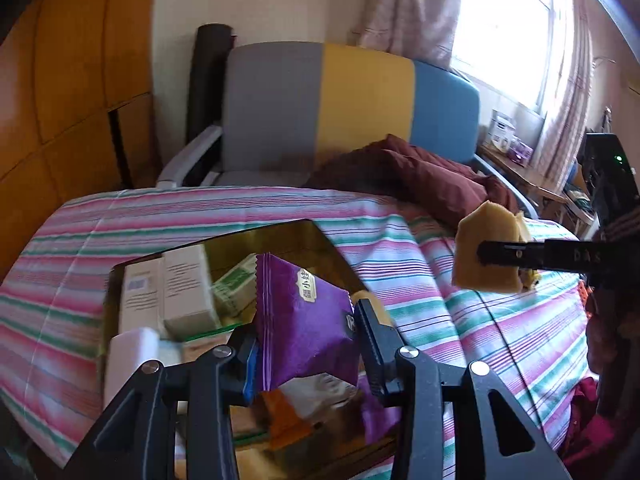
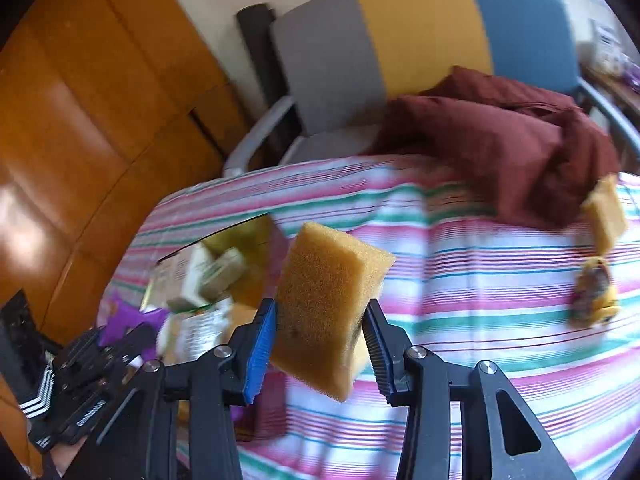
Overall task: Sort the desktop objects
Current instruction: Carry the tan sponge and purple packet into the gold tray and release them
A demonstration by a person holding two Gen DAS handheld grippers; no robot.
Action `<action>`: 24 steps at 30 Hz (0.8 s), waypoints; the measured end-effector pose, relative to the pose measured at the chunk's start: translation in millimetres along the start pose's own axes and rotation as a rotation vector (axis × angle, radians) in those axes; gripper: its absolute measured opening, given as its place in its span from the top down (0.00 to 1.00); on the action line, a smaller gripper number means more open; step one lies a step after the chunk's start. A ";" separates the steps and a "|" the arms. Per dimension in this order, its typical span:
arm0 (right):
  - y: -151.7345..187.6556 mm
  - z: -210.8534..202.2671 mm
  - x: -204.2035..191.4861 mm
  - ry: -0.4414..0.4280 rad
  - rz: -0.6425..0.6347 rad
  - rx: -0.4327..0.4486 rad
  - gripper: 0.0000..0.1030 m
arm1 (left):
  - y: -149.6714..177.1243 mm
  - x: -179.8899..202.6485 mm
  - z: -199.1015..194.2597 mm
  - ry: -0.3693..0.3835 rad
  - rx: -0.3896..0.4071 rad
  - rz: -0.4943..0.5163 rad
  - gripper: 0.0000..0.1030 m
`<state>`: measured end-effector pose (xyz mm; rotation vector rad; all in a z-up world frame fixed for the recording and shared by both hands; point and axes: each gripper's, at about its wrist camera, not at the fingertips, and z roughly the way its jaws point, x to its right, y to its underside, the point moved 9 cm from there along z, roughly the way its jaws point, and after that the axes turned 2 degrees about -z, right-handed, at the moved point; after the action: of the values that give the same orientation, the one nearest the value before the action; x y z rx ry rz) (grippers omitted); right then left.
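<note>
My left gripper (image 1: 306, 326) is shut on a purple snack packet (image 1: 304, 316) and holds it above a gold tray (image 1: 304, 236) with boxes (image 1: 168, 296) and other packets in it. My right gripper (image 2: 320, 340) is shut on a yellow sponge (image 2: 326, 304), held in the air over the striped cloth; it also shows in the left wrist view (image 1: 490, 254). The left gripper (image 2: 100, 364) shows at the lower left of the right wrist view. A second yellow sponge (image 2: 606, 214) and a small yellow and purple object (image 2: 594, 294) lie on the cloth at the right.
The table is covered by a pink, green and white striped cloth (image 2: 460, 264). A dark red garment (image 2: 500, 140) lies at its far edge. A grey, yellow and blue chair (image 1: 352, 100) stands behind. A wooden wardrobe (image 1: 60, 100) is to the left.
</note>
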<state>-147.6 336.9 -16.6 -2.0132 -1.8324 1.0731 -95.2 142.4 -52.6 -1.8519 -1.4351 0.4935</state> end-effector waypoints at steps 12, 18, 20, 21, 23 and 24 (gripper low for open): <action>18.9 42.6 -102.5 -0.105 -0.107 -0.054 0.57 | 8.9 -60.8 -19.8 -0.110 0.041 -0.101 0.61; 20.4 51.3 -132.7 -0.112 -0.160 -0.056 0.57 | 12.8 -82.8 -26.7 -0.168 0.054 -0.128 0.61; 19.3 54.3 -138.5 -0.107 -0.176 -0.054 0.57 | 13.2 -89.8 -27.0 -0.185 0.056 -0.139 0.61; 18.2 56.4 -141.3 -0.106 -0.180 -0.054 0.57 | 13.5 -92.1 -27.0 -0.188 0.055 -0.143 0.61; 16.2 58.9 -145.6 -0.107 -0.189 -0.052 0.57 | 14.4 -97.3 -25.2 -0.198 0.052 -0.148 0.60; 14.1 60.6 -147.9 -0.104 -0.193 -0.051 0.57 | 15.0 -99.0 -24.3 -0.201 0.050 -0.152 0.60</action>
<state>-169.0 177.9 -14.2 -1.7922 -2.0765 1.1038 -98.7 39.8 -60.6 -1.6761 -1.6662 0.6481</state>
